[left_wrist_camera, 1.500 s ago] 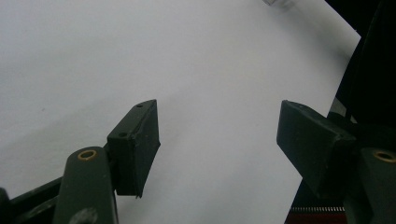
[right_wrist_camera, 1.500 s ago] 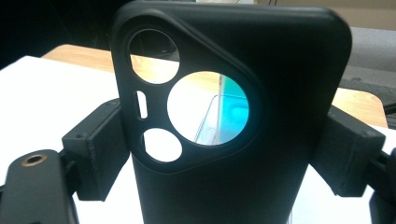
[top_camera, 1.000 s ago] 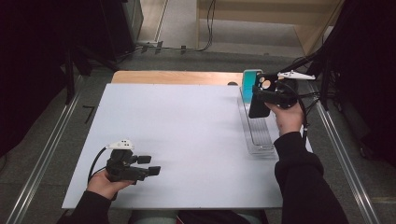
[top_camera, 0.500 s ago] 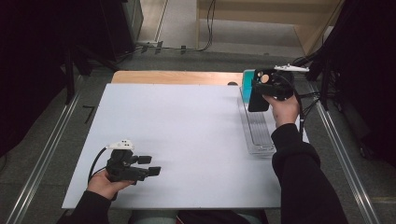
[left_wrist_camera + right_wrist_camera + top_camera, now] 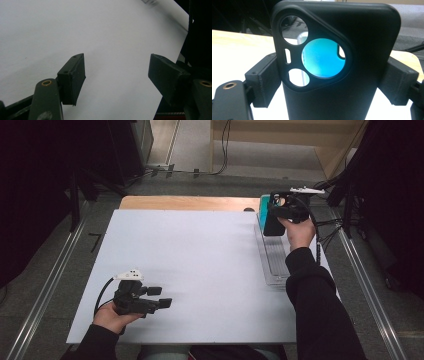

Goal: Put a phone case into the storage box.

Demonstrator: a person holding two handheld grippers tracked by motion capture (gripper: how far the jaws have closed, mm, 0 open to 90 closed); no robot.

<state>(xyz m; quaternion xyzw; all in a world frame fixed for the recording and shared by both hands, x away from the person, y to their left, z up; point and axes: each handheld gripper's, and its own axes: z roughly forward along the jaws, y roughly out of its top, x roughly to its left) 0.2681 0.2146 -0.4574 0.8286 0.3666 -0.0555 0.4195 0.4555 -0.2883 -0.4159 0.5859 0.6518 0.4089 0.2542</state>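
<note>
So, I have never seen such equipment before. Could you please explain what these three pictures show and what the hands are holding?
A person sits at a white table with a hand-held two-jaw gripper in each hand. One picture looks down from above; each of the other two comes from a camera riding on one gripper. The left gripper is open and holds nothing, low over the table. The right gripper clamps a black phone case by its sides, above a clear tray. Something turquoise stands behind the case.
</note>
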